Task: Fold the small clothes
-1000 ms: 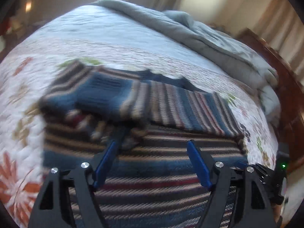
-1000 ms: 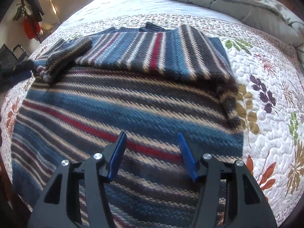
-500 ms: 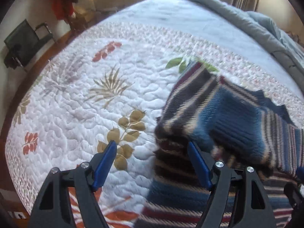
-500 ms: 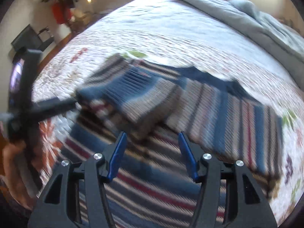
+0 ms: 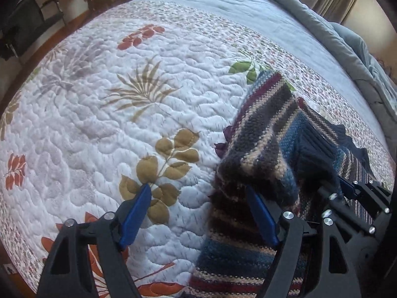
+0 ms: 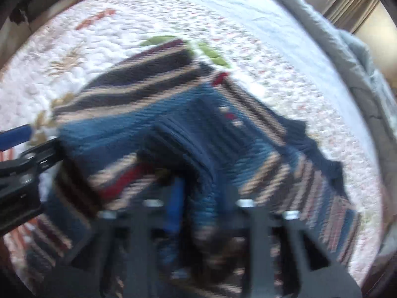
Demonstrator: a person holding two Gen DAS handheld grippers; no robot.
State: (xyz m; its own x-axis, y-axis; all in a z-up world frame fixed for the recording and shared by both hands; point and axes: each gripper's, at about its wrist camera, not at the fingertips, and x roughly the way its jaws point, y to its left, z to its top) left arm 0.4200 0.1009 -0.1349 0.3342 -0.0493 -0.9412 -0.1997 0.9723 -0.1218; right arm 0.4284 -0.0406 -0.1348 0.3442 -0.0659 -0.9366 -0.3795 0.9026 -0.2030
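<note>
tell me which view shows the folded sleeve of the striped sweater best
The left wrist view: the folded sleeve is sharp, its stripes and ribbed cuff clear. The right wrist view shows it whole but motion-blurred, partly behind the right gripper.

right gripper (image 6: 198, 213) now closed into the lifted sweater sleeve (image 6: 173, 134)

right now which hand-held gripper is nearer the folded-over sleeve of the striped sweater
Right. The right hand-held gripper is in the folded sleeve, fabric between its fingers. The left hand-held gripper is open beside its edge, over the quilt.
</note>
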